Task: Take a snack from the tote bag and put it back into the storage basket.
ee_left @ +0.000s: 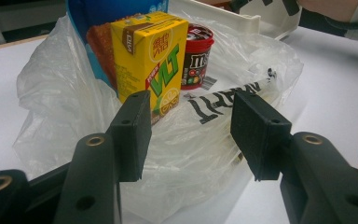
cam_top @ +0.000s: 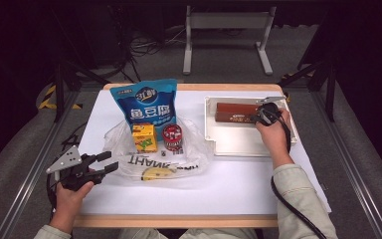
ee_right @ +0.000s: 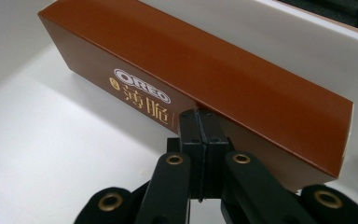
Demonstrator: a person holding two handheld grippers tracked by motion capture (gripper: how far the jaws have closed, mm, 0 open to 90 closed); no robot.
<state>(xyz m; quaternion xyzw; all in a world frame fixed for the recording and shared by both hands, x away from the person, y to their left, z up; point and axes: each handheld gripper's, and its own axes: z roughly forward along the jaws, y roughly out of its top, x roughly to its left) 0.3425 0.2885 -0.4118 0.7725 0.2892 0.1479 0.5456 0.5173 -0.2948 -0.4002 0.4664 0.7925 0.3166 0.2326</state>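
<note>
Two jaws of the right gripper (ee_right: 200,126) are pressed together against the long brown cardboard Oreo box (ee_right: 205,79) in the white plastic tray (cam_top: 238,142); a nudge could topple it. Left gripper (ee_left: 191,135) gapes, empty.

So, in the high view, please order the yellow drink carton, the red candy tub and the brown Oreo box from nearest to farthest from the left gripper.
1. Yellow drink carton, on the plastic bag, nearest the left gripper.
2. Red candy tub, just right of the carton.
3. Brown Oreo box, in the white tray, far right.
</note>
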